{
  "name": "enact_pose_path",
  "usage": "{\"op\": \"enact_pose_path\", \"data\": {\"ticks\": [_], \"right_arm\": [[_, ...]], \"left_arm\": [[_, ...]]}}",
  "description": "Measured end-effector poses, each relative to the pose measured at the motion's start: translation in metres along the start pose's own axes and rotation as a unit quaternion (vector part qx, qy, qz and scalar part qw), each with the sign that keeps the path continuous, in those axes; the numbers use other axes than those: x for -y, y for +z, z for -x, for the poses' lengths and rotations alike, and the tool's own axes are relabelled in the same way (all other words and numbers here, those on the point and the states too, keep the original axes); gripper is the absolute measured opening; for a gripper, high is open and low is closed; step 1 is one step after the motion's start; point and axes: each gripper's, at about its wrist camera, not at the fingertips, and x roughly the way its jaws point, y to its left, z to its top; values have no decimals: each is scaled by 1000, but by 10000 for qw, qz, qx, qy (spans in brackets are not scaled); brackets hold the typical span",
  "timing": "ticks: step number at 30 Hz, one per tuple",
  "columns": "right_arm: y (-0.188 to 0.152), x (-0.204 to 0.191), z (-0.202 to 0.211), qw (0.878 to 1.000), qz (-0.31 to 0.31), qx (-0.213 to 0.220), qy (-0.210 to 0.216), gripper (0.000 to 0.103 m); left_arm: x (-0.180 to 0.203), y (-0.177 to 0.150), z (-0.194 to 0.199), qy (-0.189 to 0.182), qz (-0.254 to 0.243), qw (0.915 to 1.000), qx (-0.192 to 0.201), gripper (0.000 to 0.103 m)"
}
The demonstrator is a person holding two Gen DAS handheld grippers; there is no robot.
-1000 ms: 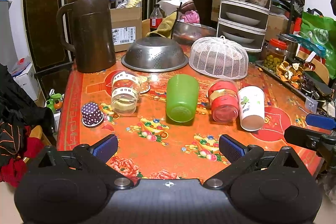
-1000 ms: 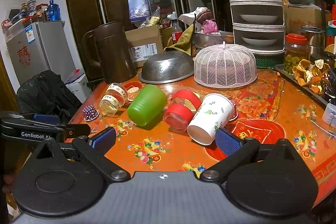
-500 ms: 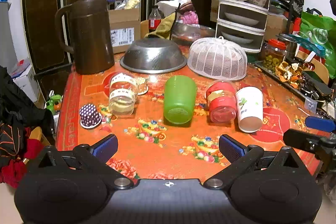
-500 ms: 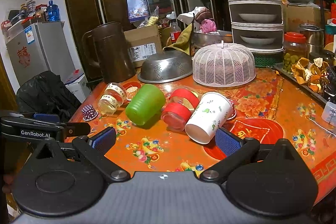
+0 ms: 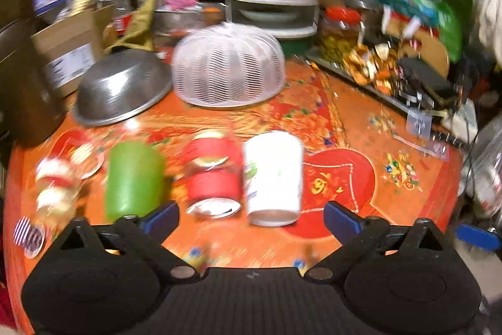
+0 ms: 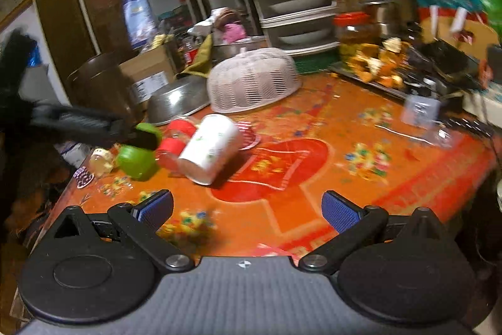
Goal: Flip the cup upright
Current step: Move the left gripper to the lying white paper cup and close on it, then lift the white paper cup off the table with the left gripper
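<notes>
White cup (image 5: 272, 178) on its side, red-lidded jar (image 5: 213, 178) touching, green cup (image 5: 133, 178) beyond; both tools released.

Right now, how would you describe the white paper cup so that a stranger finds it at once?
Start at the white mesh food cover on the orange table. In front of it some containers lie in a row on their sides. The white paper cup is at the right end, beside the red-lidded jar; only it is white with a green print.
</notes>
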Motion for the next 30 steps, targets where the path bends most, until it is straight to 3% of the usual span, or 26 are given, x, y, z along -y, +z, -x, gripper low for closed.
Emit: {"op": "enact_pose_path", "data": {"ticks": [7, 16, 19, 23, 30], "right_arm": [[-9, 25, 16, 9998, -183, -55, -79, 102], [-15, 49, 13, 9990, -450, -66, 31, 102], [-15, 50, 11, 9989, -463, -73, 76, 102], [-15, 50, 12, 9988, -476, -66, 109, 102], [-14, 47, 12, 9987, -476, -87, 129, 102]], "left_arm": [[19, 24, -51, -62, 17, 9983, -587, 90], [25, 24, -75, 64, 13, 9967, -811, 84], [28, 24, -82, 178, -70, 9961, -861, 72], [31, 21, -91, 204, -176, 9948, -983, 63], [33, 15, -85, 229, -287, 9956, -863, 61]]}}
